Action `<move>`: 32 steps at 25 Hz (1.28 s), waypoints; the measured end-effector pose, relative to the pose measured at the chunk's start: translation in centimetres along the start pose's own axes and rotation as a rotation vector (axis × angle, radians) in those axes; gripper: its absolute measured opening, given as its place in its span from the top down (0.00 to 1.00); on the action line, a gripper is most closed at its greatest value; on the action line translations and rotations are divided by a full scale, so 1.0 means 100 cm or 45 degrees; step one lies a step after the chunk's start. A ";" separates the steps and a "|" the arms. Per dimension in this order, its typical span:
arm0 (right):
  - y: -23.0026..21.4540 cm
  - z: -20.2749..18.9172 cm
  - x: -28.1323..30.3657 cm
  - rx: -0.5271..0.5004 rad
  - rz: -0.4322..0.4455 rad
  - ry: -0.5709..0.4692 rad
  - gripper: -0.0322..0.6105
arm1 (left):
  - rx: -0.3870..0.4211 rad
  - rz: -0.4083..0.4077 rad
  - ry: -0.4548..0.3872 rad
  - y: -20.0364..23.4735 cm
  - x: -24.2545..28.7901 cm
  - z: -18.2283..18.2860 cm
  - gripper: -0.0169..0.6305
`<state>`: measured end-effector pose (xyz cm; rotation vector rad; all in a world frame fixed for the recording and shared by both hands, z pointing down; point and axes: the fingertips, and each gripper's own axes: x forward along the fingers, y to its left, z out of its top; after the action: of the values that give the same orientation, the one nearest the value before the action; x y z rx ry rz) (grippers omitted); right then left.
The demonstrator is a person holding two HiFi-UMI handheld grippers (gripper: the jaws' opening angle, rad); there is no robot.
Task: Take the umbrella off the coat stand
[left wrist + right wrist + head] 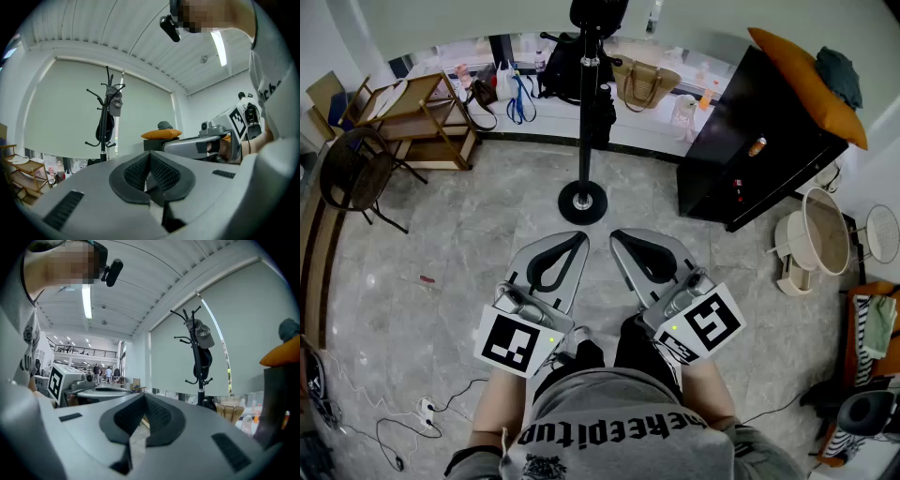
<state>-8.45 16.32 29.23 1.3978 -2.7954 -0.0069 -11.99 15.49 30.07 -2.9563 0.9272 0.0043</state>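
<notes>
The black coat stand (584,112) rises from a round base (582,202) on the stone floor just ahead of me. A grey cap (202,337) hangs near its top. Below the cap, a long dark bundle (105,129), also in the right gripper view (204,363), hangs against the pole; I cannot tell for sure that it is the umbrella. My left gripper (579,237) and right gripper (616,235) are held side by side, level, short of the base. Both are shut with nothing between the pads, as the left gripper (149,157) and right gripper (143,397) show close up.
A black cabinet (759,141) with an orange cushion (811,84) stands to the right of the stand. At left are a wooden shelf cart (422,117) and a black chair (354,171). Bags (647,84) line the far wall. Cables (412,412) lie at lower left.
</notes>
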 end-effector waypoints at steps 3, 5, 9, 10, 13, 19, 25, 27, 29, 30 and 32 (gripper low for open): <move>0.003 0.000 -0.001 -0.001 0.000 0.003 0.93 | -0.023 -0.002 -0.004 -0.001 -0.002 0.001 0.95; 0.003 0.001 -0.001 -0.003 0.001 0.005 0.93 | -0.032 -0.005 -0.012 0.000 -0.002 0.003 0.95; 0.004 0.004 0.000 -0.012 0.003 0.005 0.93 | -0.024 -0.007 -0.015 0.001 -0.002 0.006 0.95; 0.004 0.004 0.000 -0.015 0.002 0.004 0.93 | -0.022 -0.008 -0.016 0.000 -0.001 0.007 0.95; 0.004 0.005 0.000 -0.024 0.005 0.003 0.93 | -0.014 -0.013 -0.025 0.000 -0.001 0.008 0.95; 0.000 0.003 -0.003 -0.015 -0.007 -0.005 0.93 | -0.015 -0.027 -0.032 -0.003 0.006 0.008 0.95; -0.027 -0.001 -0.011 0.050 0.003 -0.026 0.93 | -0.016 -0.007 -0.034 -0.007 0.030 0.008 0.95; -0.037 -0.001 -0.010 0.037 0.016 -0.019 0.93 | -0.013 0.008 -0.037 -0.007 0.040 0.010 0.95; -0.047 0.001 -0.010 0.025 0.035 -0.016 0.93 | -0.009 0.024 -0.037 -0.007 0.050 0.011 0.95; -0.052 0.001 -0.010 0.024 0.048 -0.015 0.93 | -0.008 0.032 -0.036 -0.007 0.056 0.011 0.95; -0.063 0.001 -0.010 0.027 0.076 -0.014 0.93 | -0.009 0.051 -0.037 -0.007 0.067 0.011 0.95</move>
<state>-2.84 13.34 29.02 1.3217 -2.8531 0.0165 -6.08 12.28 28.93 -2.9356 0.9842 0.0518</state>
